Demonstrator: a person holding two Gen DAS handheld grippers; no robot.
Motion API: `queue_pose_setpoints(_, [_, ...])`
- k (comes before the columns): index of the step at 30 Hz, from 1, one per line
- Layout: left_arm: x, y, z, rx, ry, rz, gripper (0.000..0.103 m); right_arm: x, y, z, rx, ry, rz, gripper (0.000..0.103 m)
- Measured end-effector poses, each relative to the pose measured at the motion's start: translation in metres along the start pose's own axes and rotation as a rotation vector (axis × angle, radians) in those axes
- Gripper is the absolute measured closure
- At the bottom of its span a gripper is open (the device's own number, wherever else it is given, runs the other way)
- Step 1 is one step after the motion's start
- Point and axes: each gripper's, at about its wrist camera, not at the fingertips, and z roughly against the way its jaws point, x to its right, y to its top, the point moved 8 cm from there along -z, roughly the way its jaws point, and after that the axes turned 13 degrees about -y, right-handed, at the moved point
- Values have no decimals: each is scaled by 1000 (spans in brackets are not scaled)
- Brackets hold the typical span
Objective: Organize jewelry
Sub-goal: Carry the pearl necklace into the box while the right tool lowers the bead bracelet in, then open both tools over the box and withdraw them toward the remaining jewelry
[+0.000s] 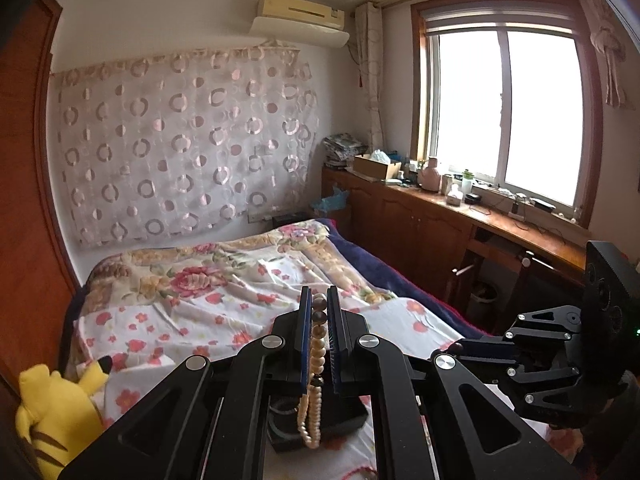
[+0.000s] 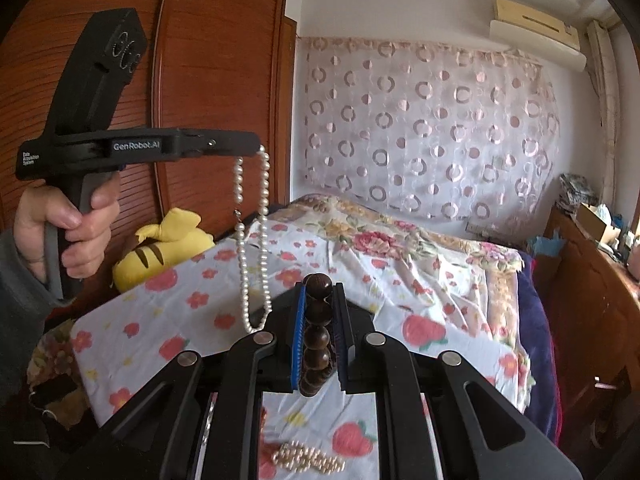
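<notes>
My left gripper (image 1: pixel 319 300) is shut on a white pearl necklace (image 1: pixel 318 354), whose loop hangs below the jaws over a black box-like thing (image 1: pixel 340 416) on the bed. In the right wrist view a hand (image 2: pixel 68 224) holds that left gripper (image 2: pixel 256 147) high at the left, and the pearl necklace (image 2: pixel 262 216) dangles from its tip in a long loop. My right gripper (image 2: pixel 320 294) is shut on a bracelet of dark brown wooden beads (image 2: pixel 318 334), which stands up between the blue pads. The right gripper (image 1: pixel 460 350) also shows at the right of the left wrist view.
A bed with a floral sheet (image 2: pixel 400 280) lies below both grippers. A small heap of pearls (image 2: pixel 308 458) rests on it. A yellow plush toy (image 2: pixel 168 244) sits by the wooden wardrobe (image 2: pixel 208 80). A cluttered wooden sideboard (image 1: pixel 460 208) runs under the window.
</notes>
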Motion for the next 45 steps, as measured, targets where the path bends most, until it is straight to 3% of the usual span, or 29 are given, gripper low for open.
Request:
queue_pose_setpoints(7, [-29, -5, -32, -39, -5, 21, 96, 4, 13, -41, -12, 31, 7, 88])
queue_pose_setpoints(24, [-79, -129, -99, -214, -53, 150, 96, -10, -36, -155, -188, 96, 12, 88])
queue_pose_setpoints(34, [-84, -147, -108, -241, -55, 164, 96, -12, -53, -173, -240, 92, 5, 88])
queue_pose_setpoints(45, [-78, -153, -102, -244, -43, 162, 96, -5, -47, -158, -209, 71, -19, 88])
